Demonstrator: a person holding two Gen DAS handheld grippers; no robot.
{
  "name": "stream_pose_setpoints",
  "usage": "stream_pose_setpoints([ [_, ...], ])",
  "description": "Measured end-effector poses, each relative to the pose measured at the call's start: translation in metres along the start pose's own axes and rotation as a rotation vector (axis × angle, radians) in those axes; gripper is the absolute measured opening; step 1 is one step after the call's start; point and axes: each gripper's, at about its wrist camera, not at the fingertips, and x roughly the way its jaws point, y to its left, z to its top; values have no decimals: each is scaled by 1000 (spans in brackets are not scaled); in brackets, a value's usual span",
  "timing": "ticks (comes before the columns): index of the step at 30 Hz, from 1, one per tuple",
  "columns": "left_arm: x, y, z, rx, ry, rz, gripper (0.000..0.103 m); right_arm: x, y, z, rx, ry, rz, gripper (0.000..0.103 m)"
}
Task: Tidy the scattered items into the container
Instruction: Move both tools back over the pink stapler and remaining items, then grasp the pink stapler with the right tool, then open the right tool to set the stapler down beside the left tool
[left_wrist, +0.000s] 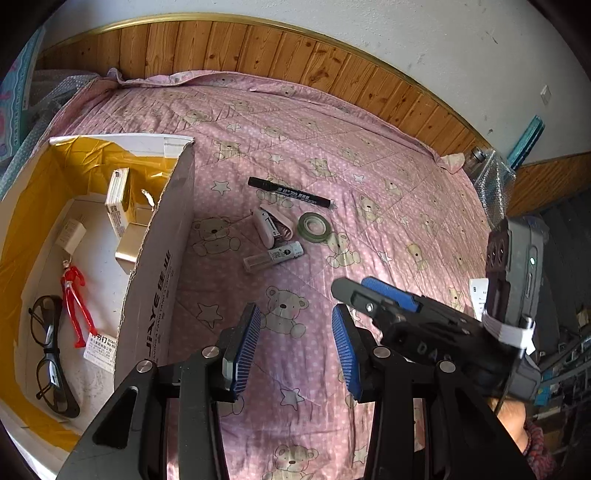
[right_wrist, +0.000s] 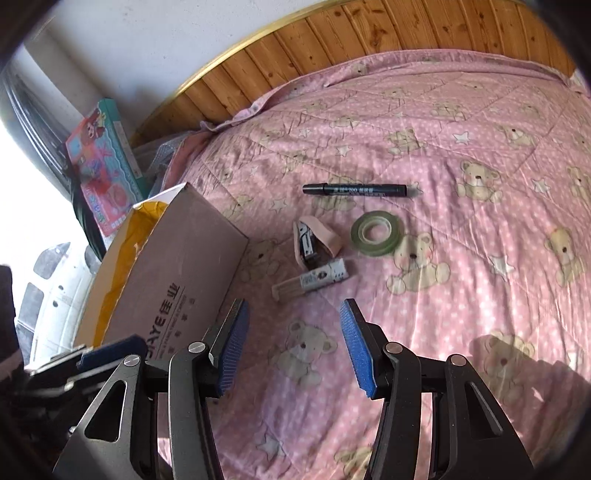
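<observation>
A white cardboard box (left_wrist: 159, 273) with yellow lining sits on the pink bear-print bedspread (left_wrist: 369, 166) at the left. Inside lie black glasses (left_wrist: 48, 354), a red toy figure (left_wrist: 75, 302), a white charger (left_wrist: 70, 234) and small cartons (left_wrist: 118, 199). Right of the box rest a black marker (left_wrist: 290, 192), a pink stapler (left_wrist: 271, 225), a green tape roll (left_wrist: 314, 223) and a white tube (left_wrist: 275, 255). My left gripper (left_wrist: 295, 332) hangs open just short of them, holding nothing. The right gripper (right_wrist: 293, 325) is open too, facing the tube (right_wrist: 314, 282), stapler (right_wrist: 314, 243), tape (right_wrist: 376, 232) and marker (right_wrist: 360, 189).
Wood panelling (left_wrist: 258, 48) lines the wall behind the bed. Bubble wrap with a bottle (left_wrist: 487, 177) lies at the bed's right corner. A colourful children's book (right_wrist: 107, 166) leans beyond the box (right_wrist: 177, 273). A person's hand (left_wrist: 517, 424) holds the right gripper's handle.
</observation>
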Motion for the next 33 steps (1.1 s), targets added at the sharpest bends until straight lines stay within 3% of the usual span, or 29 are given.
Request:
stream_pose_setpoints([
  [8,4,19,1,-69,17,-21,42,87,-19,50,-35,51,-61,54],
  [10,5,20,2,-72,21,-30,42,98,-16,52,-78,41,-62,54],
  [14,6,23,3,-82,27,-44,42,122,9,43,-213,143,-29,52],
  [15,6,24,3,-86,29,-48,42,124,17,36,-262,135,-54,52],
  [17,6,26,3,-93,29,-51,42,125,24,30,-291,104,-83,50],
  [19,6,28,2,-100,30,-52,42,122,17,32,-219,78,-49,49],
  [22,3,32,1,-113,23,-51,42,118,15,32,-210,64,-66,47],
  [26,-3,35,0,-122,13,-60,42,86,26,24,-258,34,-23,46],
  [29,-11,35,2,-120,-10,-63,42,56,44,-6,-382,52,-26,46],
  [33,-17,38,1,-131,-42,-53,45,38,72,-75,-686,57,-185,47],
])
